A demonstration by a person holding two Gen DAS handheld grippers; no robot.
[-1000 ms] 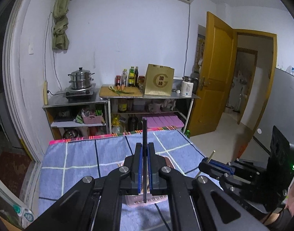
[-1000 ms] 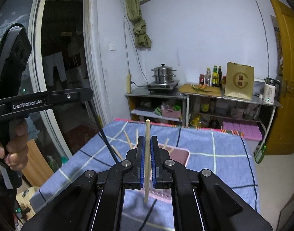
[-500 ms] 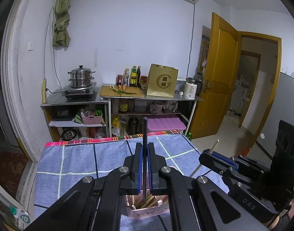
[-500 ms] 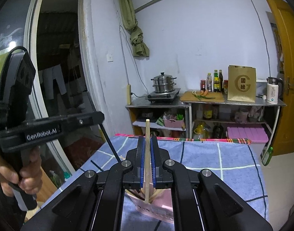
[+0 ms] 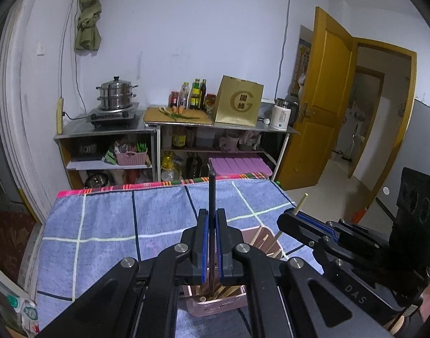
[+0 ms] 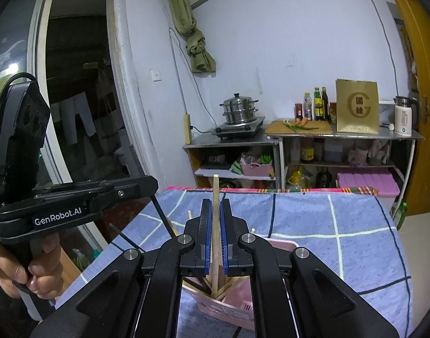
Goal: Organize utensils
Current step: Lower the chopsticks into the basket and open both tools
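two tongs (image 5: 211,242) (image 6: 215,236), each clamped on one chopstick: one black chopstick (image 5: 211,194), one pale wooden chopstick (image 6: 215,197). one pink basket (image 6: 229,307) at lower centre, several more sticks inside, number unclear. one blue checked cloth (image 5: 116,219) over one worktop.

We are looking at a table (image 5: 74,267) that is wearing a blue towel (image 5: 108,225) with pale and dark check lines and a red striped hem (image 5: 147,187) along its far edge. The towel is covering the whole top that we can see, and it is lying flat. A pink basket (image 6: 282,246) is standing directly on the towel near the close edge, and wooden and dark sticks are leaning upright inside it. Beyond the far edge, metal shelves (image 5: 108,132) are standing against the wall, apart from the table.
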